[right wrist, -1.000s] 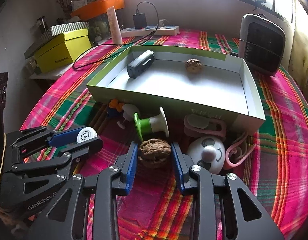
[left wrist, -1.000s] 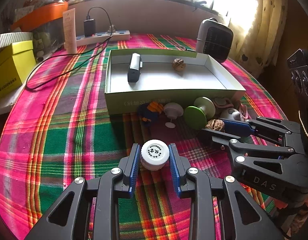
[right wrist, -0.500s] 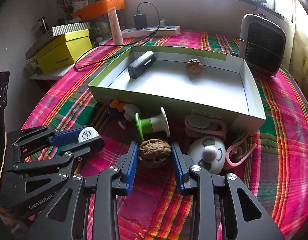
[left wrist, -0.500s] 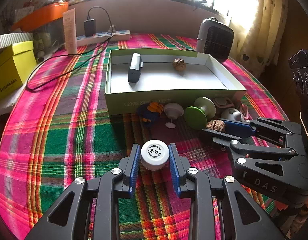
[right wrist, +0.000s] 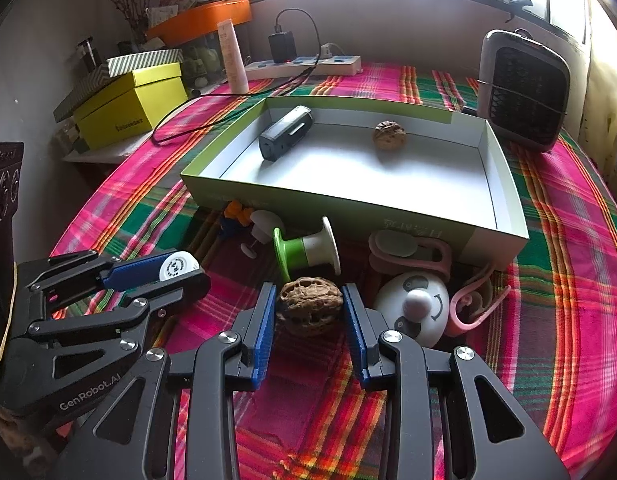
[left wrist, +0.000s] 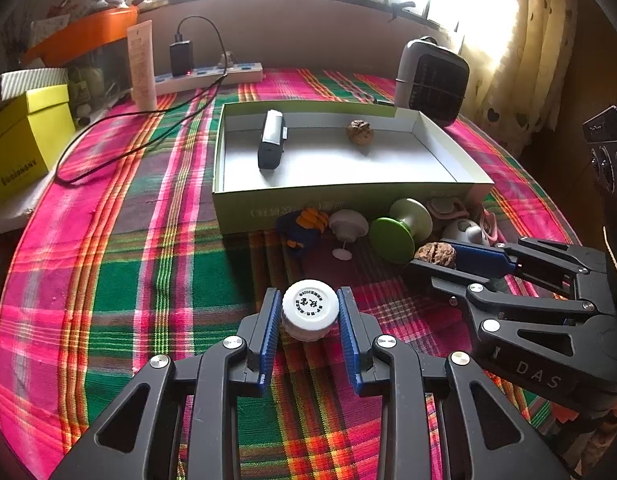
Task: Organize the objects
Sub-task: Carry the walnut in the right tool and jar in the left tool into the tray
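Black moulded plastic on both tools carries raised lettering: "GenRobot.AI" on the left gripper (right wrist: 180, 276) as seen from the right wrist, "DAS" on the right gripper (left wrist: 436, 258) as seen from the left wrist. The white bottle cap (left wrist: 310, 309) bears a ring of small printed characters, too fine to read. The yellow box (right wrist: 130, 106) at the table's far left has a dark brand word, not legible. The green tray (left wrist: 348, 208) has pale print on its near wall, also unreadable.

Left gripper: blue pads clamped on the white bottle cap, held just above the plaid cloth (left wrist: 128, 280), in front of the tray. Right gripper: pads pressed on a walnut (right wrist: 310, 305) beside the panda toy (right wrist: 414, 310).

In the tray: a black lighter-like block (right wrist: 286, 138) and a second walnut (right wrist: 389, 135), well apart.

Against the tray's near wall: a blue-and-orange toy (left wrist: 302, 226), partly in shadow; a white suction hook (left wrist: 346, 226); a green-and-white spool (right wrist: 306, 248); pink clips (right wrist: 408, 248), partly hidden behind the panda toy.

Compared with a second ago, nothing has shifted; both grips and all loose items sit as before.
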